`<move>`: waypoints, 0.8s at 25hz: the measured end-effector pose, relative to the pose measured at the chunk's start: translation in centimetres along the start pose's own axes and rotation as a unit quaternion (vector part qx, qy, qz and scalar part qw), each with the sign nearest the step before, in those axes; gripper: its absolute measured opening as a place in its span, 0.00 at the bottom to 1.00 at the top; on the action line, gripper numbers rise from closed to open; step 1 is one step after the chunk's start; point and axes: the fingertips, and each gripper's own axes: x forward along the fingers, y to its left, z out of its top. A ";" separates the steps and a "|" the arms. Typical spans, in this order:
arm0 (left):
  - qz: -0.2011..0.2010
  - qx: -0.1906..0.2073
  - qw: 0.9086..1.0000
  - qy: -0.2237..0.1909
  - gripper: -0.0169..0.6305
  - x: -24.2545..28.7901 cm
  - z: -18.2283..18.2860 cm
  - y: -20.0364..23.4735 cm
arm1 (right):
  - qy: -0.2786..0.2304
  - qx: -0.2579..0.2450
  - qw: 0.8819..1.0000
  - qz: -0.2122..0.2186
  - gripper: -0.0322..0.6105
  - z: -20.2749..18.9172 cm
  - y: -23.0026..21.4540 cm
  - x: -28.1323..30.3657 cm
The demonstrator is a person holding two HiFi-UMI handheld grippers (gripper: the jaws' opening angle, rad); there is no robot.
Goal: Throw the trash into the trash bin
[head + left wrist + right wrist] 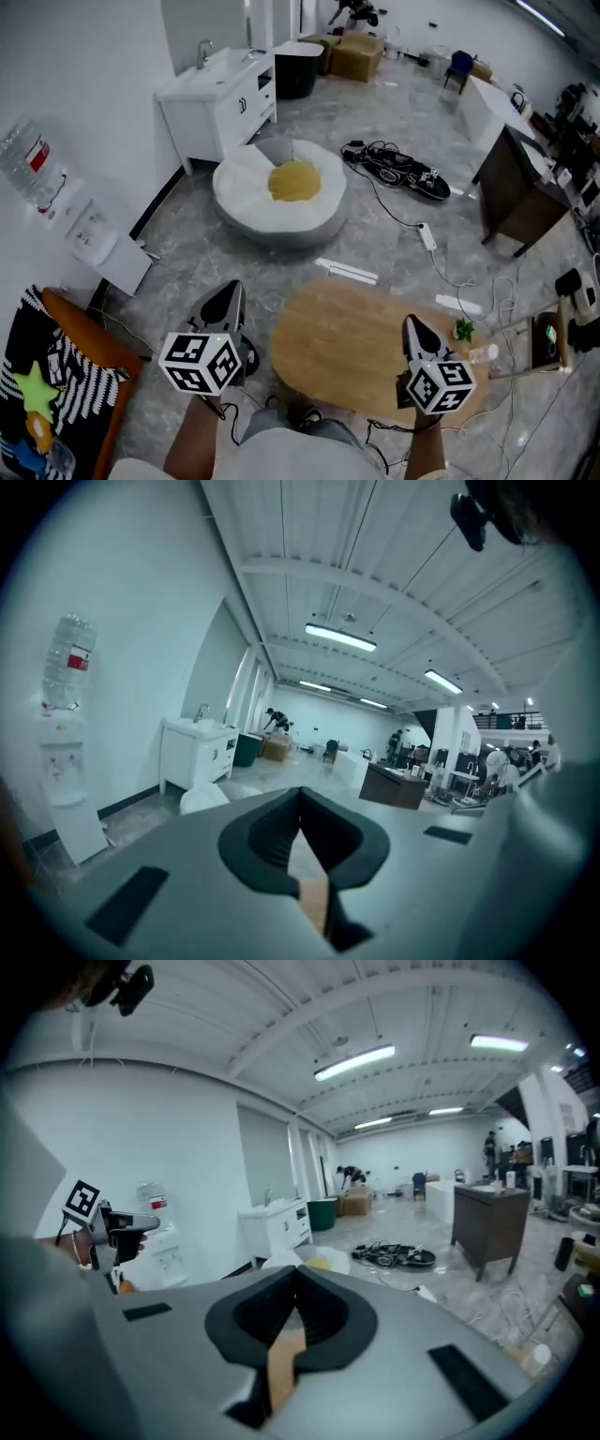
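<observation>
Fingers of my L gripper are closed tight, empty; R gripper same. Both up near oval wooden worktop; white beanbag on floor beyond.

Table top lay mostly bare, small clutter sat at its right end, floor beyond table ran open up to a beanbag, cables trailed beyond-right of table, chair stood left of table

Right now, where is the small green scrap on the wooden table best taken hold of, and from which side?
Across its middle, from above, probably with the right gripper, the nearer one. The green scrap lies low near the table's right edge with nothing over it; its finer shape is unclear.
</observation>
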 end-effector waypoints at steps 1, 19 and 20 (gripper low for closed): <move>-0.002 0.008 1.000 -0.010 0.01 -0.5 1.3 -0.4 | -0.015 -0.001 1.000 -0.020 0.05 1.0 -1.5 -1.7; 0.109 0.045 0.992 -0.044 0.01 -9.8 5.6 7.8 | -0.088 -0.011 0.988 -0.129 0.05 6.8 -6.6 -7.3; 0.113 0.043 0.992 -0.043 0.01 -10.1 5.6 8.3 | -0.086 -0.019 0.987 -0.134 0.05 6.9 -6.4 -7.2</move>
